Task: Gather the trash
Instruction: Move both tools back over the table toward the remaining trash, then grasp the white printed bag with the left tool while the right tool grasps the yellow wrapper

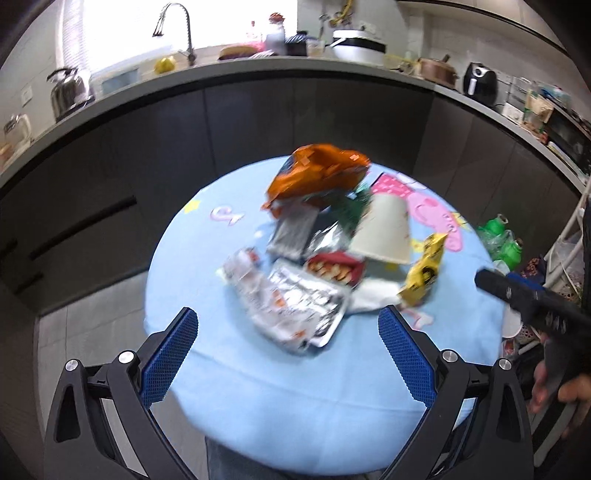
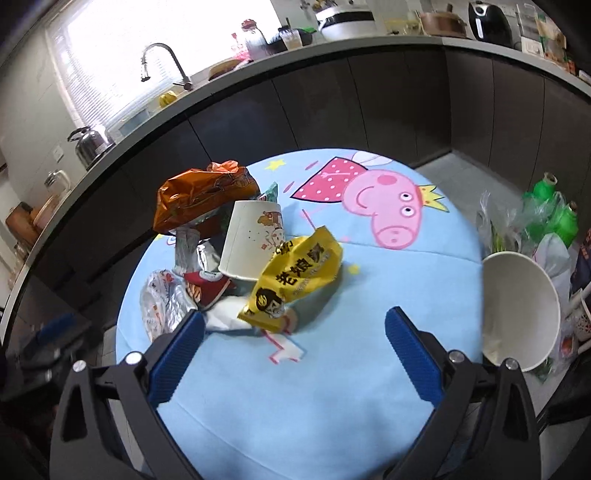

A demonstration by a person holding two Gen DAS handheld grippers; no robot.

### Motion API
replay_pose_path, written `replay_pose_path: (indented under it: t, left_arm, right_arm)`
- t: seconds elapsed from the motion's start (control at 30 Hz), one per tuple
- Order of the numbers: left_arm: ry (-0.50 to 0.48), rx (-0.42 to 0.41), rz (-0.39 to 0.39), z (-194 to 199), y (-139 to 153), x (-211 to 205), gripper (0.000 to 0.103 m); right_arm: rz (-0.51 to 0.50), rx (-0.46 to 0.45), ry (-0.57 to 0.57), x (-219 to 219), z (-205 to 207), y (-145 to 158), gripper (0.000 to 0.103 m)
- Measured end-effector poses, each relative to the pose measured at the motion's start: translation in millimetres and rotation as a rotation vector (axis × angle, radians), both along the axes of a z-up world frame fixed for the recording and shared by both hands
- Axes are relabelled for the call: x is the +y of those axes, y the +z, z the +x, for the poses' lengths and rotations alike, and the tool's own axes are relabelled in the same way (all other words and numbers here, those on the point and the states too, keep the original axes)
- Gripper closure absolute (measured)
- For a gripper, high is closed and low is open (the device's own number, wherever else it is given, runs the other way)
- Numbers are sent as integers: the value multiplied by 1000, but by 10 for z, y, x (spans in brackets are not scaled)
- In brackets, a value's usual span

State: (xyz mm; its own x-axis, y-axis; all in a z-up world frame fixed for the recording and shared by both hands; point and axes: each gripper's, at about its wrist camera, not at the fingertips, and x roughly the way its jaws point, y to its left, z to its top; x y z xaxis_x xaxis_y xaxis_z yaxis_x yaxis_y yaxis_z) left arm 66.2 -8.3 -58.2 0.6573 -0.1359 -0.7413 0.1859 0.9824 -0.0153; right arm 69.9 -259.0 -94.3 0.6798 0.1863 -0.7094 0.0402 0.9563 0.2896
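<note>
Trash lies in a heap on a round table with a light blue cartoon cloth (image 1: 258,398) (image 2: 332,387). The heap holds an orange snack bag (image 1: 317,173) (image 2: 199,195), a tipped white paper cup (image 1: 384,229) (image 2: 251,240), a yellow wrapper (image 1: 424,269) (image 2: 295,280), silver foil wrappers (image 1: 295,310) (image 2: 162,306), a red packet (image 1: 332,267) (image 2: 207,288) and white paper (image 1: 373,295) (image 2: 225,314). My left gripper (image 1: 288,317) is open and empty, above the table's near side in front of the foil wrappers. My right gripper (image 2: 295,321) is open and empty, just short of the yellow wrapper; its body shows in the left wrist view (image 1: 524,299).
A large white paper bowl (image 2: 521,310) stands off the table's right edge, beside green bottles (image 2: 554,206) and plastic bags. A dark kitchen counter (image 1: 295,74) with sink tap (image 1: 177,29), kettle (image 1: 70,92) and appliances curves behind the table.
</note>
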Motion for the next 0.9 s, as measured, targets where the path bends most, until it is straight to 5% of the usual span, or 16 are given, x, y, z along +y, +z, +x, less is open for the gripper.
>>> replay_pose_path:
  t: [0.37,0.57,0.7,0.9]
  left_arm:
    - [26,100,-149,244,-286,389,11]
    - [37,207,-256,600,-492,479,34]
    - [82,276,-359,837,-632,558,39]
    - [75,335,-360,1070,-824,463,52]
  right_arm:
    - [-39,110,-63,262,628,-440,32]
    - [-37,127,-65,138,579,-530,67]
    - [-106,90,-42,148,394,-447,74]
    - [-141,64,-7,185,205,-370,76]
